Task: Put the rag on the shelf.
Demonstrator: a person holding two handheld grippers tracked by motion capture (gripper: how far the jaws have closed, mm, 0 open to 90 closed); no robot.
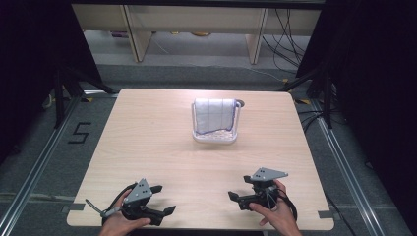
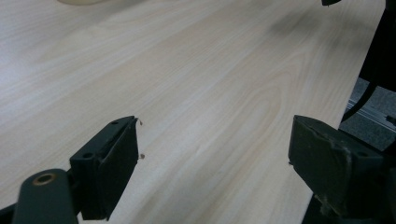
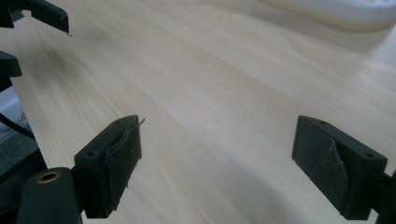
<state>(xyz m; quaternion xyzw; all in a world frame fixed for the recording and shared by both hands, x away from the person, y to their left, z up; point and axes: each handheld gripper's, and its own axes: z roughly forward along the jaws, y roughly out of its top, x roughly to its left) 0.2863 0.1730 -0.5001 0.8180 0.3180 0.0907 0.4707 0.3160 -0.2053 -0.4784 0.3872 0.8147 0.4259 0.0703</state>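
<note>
The table (image 1: 162, 147) has a light wood-grain top with rounded corners. 1 white rack (image 1: 215, 135) stands on it, toward the far edge, right of centre — a pale checked cloth (image 1: 213, 116) hangs over its rail. The 2 grippers rest at the near edge — left gripper (image 1: 160, 201), right gripper (image 1: 239, 189).

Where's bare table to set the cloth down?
Bare wood runs between the rack holding the cloth and both grippers, left gripper and right gripper. Also left and right of the rack. The near edge is crowded.
</note>
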